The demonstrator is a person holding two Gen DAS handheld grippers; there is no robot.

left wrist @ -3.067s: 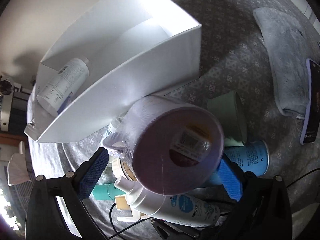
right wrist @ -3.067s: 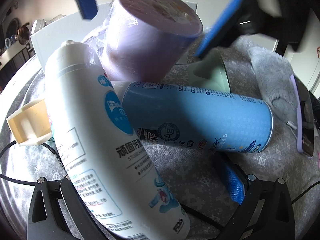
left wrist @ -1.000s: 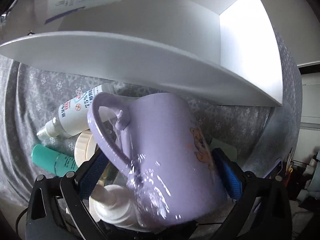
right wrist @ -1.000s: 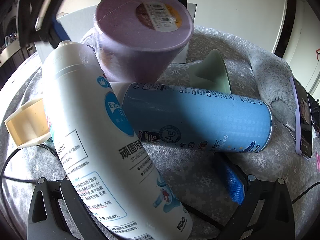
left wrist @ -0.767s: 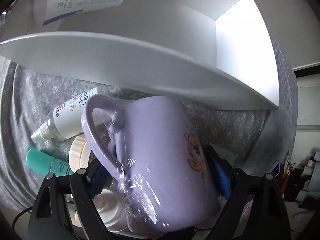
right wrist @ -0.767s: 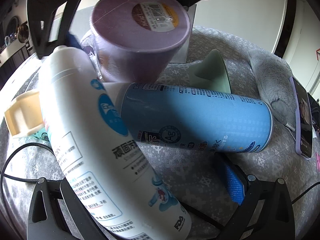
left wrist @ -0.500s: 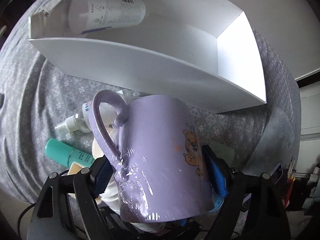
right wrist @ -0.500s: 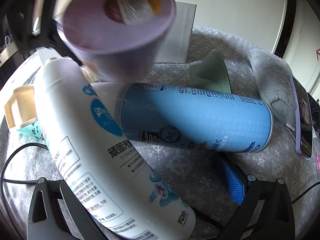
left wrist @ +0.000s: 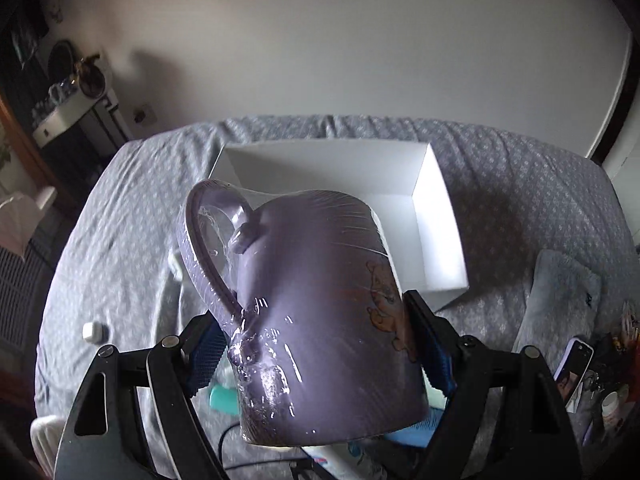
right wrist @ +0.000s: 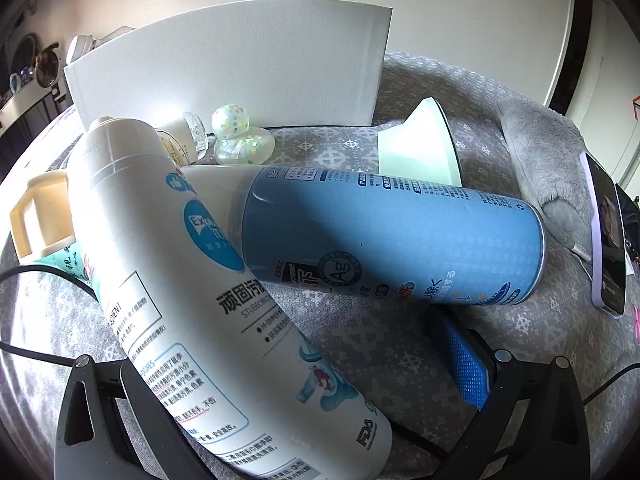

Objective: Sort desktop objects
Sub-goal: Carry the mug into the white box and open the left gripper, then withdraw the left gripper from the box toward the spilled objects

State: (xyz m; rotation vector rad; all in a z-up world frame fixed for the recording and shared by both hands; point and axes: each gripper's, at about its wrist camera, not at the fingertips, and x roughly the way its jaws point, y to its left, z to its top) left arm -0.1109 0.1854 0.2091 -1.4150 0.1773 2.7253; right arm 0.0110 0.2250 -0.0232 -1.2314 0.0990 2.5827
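Note:
A purple mug wrapped in clear film, with a bear print, hangs in the air in the left wrist view, handle to the upper left. My left gripper is shut on it, blue pads pressed on both sides. Beyond it lies the white box, open at the top. In the right wrist view my right gripper stands open low over the cloth. A white spray bottle lies across its left finger, apart from the blue right pad. A blue can lies just ahead.
A pale green holder, a clear speckled duck and a beige cap lie before the box wall. A grey towel and a phone lie to the right. Black cables cross the near cloth.
The left gripper closed on the purple mug and lifted it off the pile, nearly out of the right wrist view. The white spray bottle shifted a little. The right gripper kept still.

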